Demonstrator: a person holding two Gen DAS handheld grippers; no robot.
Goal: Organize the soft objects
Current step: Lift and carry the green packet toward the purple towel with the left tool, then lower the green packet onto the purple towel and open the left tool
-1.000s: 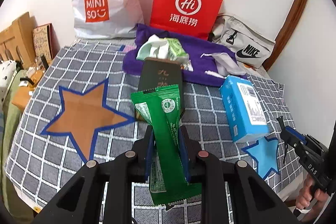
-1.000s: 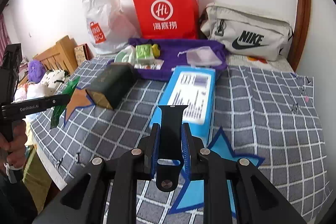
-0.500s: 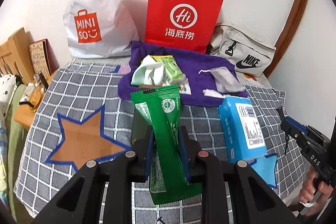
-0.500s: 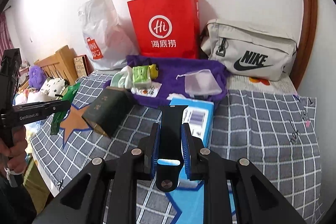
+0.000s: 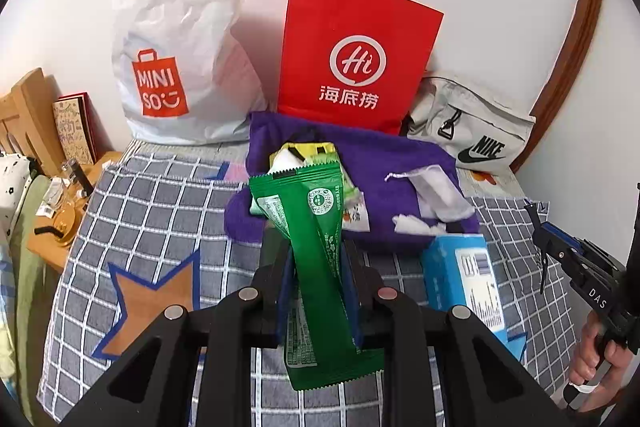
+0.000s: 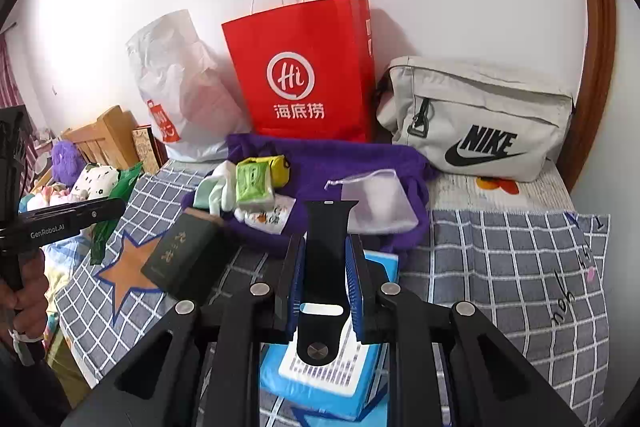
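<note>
Left gripper (image 5: 320, 275): its fingers are clamped on a green sachet (image 5: 320, 247), which stands up between them above the near edge of the bed (image 5: 160, 211).
Right gripper (image 6: 326, 275): its fingers pinch a black watch strap (image 6: 326, 247), long axis along the fingers, raised over the bed.
Blue box (image 6: 332, 379): lies flat on the checked cover near the bed's near edge, directly under the right gripper.
Dark green box (image 6: 186, 255): lies on the cover left of the blue box, partly over an orange star patch (image 6: 128, 267).
Purple cloth (image 6: 352, 163): spread toward the bed's far edge; on it sit a light green packet (image 6: 252, 183), pale socks (image 6: 216, 191), a small yellow item (image 6: 278, 167) and a translucent drawstring pouch (image 6: 376, 201).
Far edge, against the wall: white Miniso bag (image 5: 176, 43) on the left, red paper bag (image 5: 356, 55) in the middle, grey Nike bag (image 6: 476, 119) on the right.
</note>
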